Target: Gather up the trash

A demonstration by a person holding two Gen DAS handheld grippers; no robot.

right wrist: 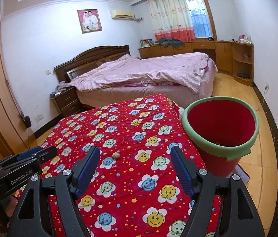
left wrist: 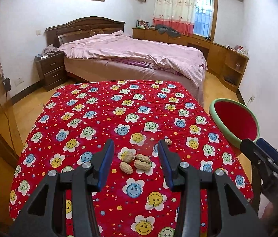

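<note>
Several peanut shells [left wrist: 136, 163] lie in a small pile on the red smiley-flower cloth [left wrist: 99, 118] covering the table. My left gripper [left wrist: 136, 148] is open, its blue-padded fingers either side of the pile, just above it. One more shell [left wrist: 168, 142] lies beyond the right finger; it also shows in the right wrist view [right wrist: 116, 155]. A red bin with a green rim [right wrist: 220, 136] stands off the table's right edge. My right gripper [right wrist: 135, 156] is open and empty above the cloth, left of the bin. It shows at the right in the left wrist view [left wrist: 257, 148].
A bed with a pink quilt [left wrist: 131, 57] stands behind the table. A dark nightstand [left wrist: 51, 70] is at its left, wooden cabinets [left wrist: 217, 51] along the right wall. The floor is wooden.
</note>
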